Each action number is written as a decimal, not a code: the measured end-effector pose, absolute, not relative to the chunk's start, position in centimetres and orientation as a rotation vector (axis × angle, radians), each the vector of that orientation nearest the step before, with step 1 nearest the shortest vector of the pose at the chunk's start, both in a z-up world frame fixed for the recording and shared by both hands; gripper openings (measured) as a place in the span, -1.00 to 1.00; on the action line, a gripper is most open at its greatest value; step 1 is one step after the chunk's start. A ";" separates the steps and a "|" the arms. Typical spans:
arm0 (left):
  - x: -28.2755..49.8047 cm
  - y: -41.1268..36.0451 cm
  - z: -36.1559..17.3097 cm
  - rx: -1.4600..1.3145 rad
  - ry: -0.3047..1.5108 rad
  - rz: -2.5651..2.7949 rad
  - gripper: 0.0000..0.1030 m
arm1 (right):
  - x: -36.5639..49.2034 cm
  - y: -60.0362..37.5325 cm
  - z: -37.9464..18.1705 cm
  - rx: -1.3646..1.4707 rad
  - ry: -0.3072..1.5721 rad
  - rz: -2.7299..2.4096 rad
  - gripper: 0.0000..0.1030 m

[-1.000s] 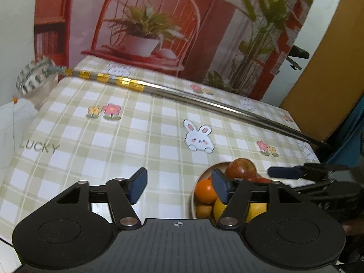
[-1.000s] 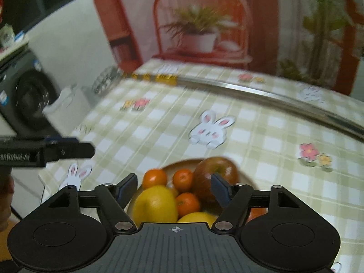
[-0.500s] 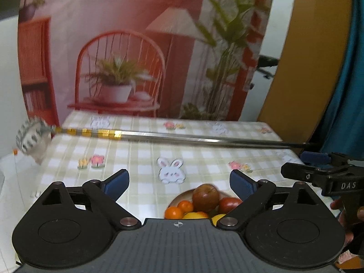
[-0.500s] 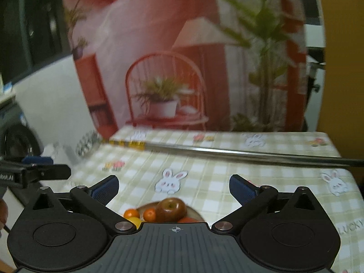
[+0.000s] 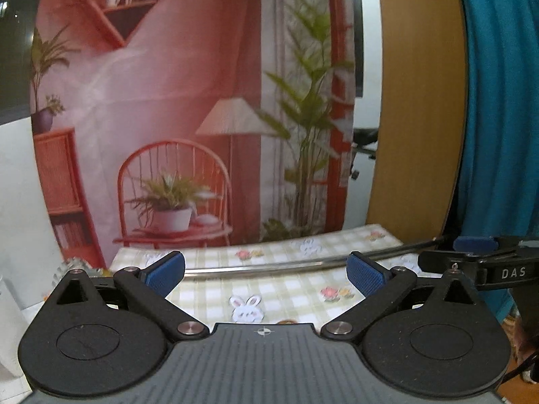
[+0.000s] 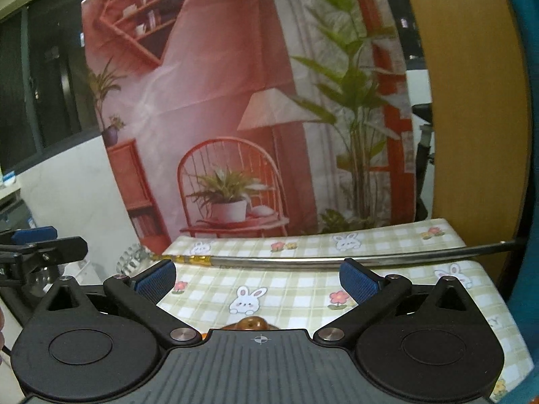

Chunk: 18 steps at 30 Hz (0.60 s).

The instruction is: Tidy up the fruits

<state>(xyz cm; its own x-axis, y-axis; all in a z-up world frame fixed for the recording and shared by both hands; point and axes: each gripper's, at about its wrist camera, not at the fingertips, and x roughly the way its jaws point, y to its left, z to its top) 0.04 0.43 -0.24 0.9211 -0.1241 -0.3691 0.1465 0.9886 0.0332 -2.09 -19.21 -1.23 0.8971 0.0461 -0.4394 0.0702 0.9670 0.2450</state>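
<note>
Above the worktop point(image 6: 303, 289) I hold both tongs high and level, so the cameras look across the checked cloth to the printed backdrop point(image 6: 235, 101) and not down at the fruit. My left tongs point(image 5: 266, 271) are wide open and hold nothing; my right tongs point(image 6: 257, 277) are also wide open and empty. I judge that I keep them spread like this because no fruit is chosen yet, and open tongs are ready to come down over a round thing.

The fruit is almost hidden under the tongs bodies. In the right view only the brown-red top of one fruit point(image 6: 253, 323) shows, just in front of the body. In the left view I see only a thin brown edge point(image 5: 286, 321), maybe the bowl, but I cannot tell.

A long metal rod point(image 6: 303, 262) lies across the far part of the worktop, well apart from the fruit. It should not disturb me.
</note>
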 end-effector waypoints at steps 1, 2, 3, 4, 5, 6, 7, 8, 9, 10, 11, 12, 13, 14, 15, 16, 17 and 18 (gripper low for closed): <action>-0.1 0.3 0.0 0.054 0.370 -0.147 1.00 | -2.4 -19.3 -0.9 0.255 0.449 -0.019 0.99; -0.2 0.1 0.1 0.050 0.366 -0.152 1.00 | -2.6 -19.4 -0.6 0.250 0.438 -0.026 0.99; -0.2 0.0 0.1 0.049 0.364 -0.155 1.00 | -2.8 -19.6 -0.4 0.247 0.428 -0.032 0.99; -0.1 -0.1 0.1 0.051 0.361 -0.155 1.00 | -3.1 -19.7 -0.2 0.245 0.420 -0.036 0.99; -0.2 -0.3 0.1 0.053 0.357 -0.153 1.00 | -3.3 -19.7 0.0 0.245 0.411 -0.040 0.99; -0.4 -0.3 0.1 0.054 0.353 -0.153 1.00 | -3.5 -19.8 0.1 0.244 0.404 -0.043 0.99; -0.5 -0.3 0.1 0.053 0.348 -0.153 1.00 | -3.6 -19.8 0.3 0.241 0.399 -0.047 0.99; -0.6 -0.3 0.0 0.052 0.341 -0.153 1.00 | -3.8 -19.8 0.4 0.235 0.393 -0.052 0.99; -0.8 -0.3 0.0 0.052 0.334 -0.152 1.00 | -3.9 -19.7 0.5 0.229 0.388 -0.057 0.99; -0.7 -0.3 0.0 0.053 0.328 -0.152 1.00 | -4.1 -19.6 0.6 0.223 0.383 -0.061 0.99; -0.8 -0.3 0.1 0.054 0.322 -0.151 1.00 | -4.3 -19.6 0.7 0.218 0.377 -0.064 0.99; -0.8 -0.3 0.1 0.056 0.316 -0.150 1.00 | -4.4 -19.5 0.8 0.216 0.372 -0.064 0.99; -0.9 -0.4 0.2 0.058 0.310 -0.149 1.00 | -4.5 -19.5 0.9 0.216 0.367 -0.064 0.99; -1.0 -0.4 0.2 0.060 0.305 -0.150 1.00 | -4.6 -19.5 1.1 0.215 0.363 -0.064 0.99; -1.0 -0.4 0.3 0.063 0.302 -0.151 1.00 | -4.6 -19.4 1.1 0.214 0.359 -0.065 0.99; -1.1 -0.5 0.3 0.066 0.300 -0.149 1.00 | -4.6 -19.4 1.2 0.212 0.355 -0.067 0.99; -1.0 -0.5 0.3 0.069 0.299 -0.147 1.00 | -4.7 -19.3 1.2 0.208 0.351 -0.069 0.99; -1.1 -0.6 0.3 0.072 0.298 -0.145 1.00 | -4.7 -19.3 1.3 0.206 0.348 -0.069 0.99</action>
<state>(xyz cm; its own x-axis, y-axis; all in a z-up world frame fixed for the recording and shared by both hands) -1.08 -0.57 0.28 0.9455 -0.1319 -0.2978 0.1532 0.9870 0.0493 -4.74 -19.31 1.25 0.9378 -0.0318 -0.3457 0.1026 0.9767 0.1885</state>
